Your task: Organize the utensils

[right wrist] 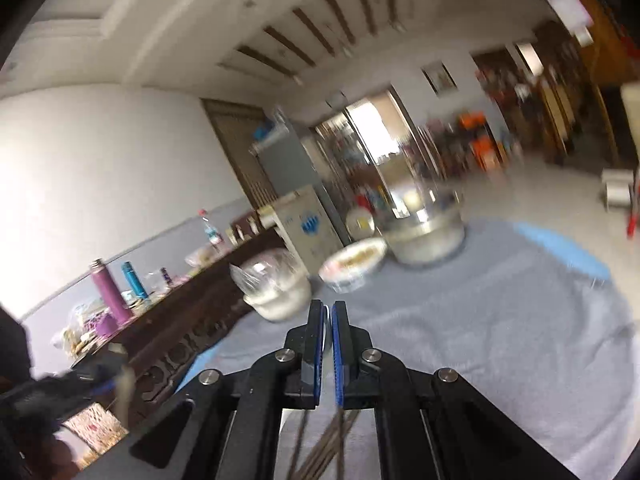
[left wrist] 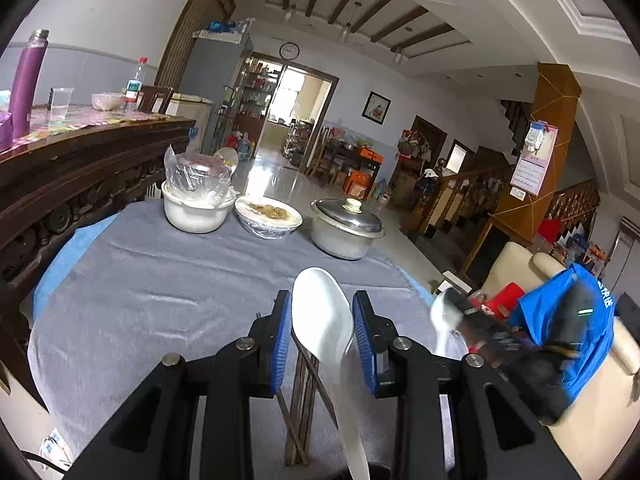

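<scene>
In the left wrist view my left gripper [left wrist: 322, 320] has its jaws apart around a white plastic spoon [left wrist: 324, 320]; whether the pads touch it is unclear. Brown chopsticks [left wrist: 302, 404] lie on the grey cloth [left wrist: 160, 288] under the spoon. My right gripper [left wrist: 460, 312] appears blurred at the right, holding a second white spoon [left wrist: 442, 320]. In the right wrist view, which is motion-blurred, my right gripper [right wrist: 328, 316] is nearly shut on a thin white spoon edge [right wrist: 327, 322]. Chopsticks [right wrist: 324, 448] show below it.
At the table's far side stand a white bowl with a plastic-wrapped dish [left wrist: 198, 200], a covered food plate [left wrist: 268, 216] and a lidded metal pot [left wrist: 346, 228]. A dark carved sideboard [left wrist: 60, 184] runs along the left. A cream chair with blue cloth [left wrist: 568, 320] is right.
</scene>
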A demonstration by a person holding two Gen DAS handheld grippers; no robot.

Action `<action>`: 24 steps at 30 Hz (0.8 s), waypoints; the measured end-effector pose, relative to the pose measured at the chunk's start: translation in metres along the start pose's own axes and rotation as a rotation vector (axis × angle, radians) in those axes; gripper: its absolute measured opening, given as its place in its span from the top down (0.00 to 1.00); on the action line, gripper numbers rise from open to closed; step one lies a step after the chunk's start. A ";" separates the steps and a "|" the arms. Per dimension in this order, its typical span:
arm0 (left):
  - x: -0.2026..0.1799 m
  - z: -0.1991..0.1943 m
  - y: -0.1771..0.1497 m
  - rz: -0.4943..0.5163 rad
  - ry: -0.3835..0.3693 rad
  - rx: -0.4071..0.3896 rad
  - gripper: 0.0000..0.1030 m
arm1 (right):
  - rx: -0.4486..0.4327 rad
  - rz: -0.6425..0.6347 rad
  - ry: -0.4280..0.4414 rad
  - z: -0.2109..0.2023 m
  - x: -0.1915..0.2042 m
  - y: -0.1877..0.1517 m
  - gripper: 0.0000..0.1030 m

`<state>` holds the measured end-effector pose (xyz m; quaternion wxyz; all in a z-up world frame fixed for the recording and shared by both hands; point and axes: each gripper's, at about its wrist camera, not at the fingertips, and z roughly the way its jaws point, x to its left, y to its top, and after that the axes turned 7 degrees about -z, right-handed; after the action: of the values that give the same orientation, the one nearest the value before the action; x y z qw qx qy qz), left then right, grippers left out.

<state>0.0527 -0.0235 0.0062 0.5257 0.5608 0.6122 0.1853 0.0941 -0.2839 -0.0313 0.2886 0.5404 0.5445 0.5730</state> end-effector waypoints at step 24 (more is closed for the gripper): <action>0.001 -0.025 -0.072 0.120 0.084 -0.046 0.69 | -0.018 -0.491 -0.034 -0.066 0.125 -0.076 0.95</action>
<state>-0.0040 -0.0350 -0.0439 0.5003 0.5760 0.5946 0.2539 -0.0185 -0.1715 -0.0522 0.4332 0.3988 0.6492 0.4814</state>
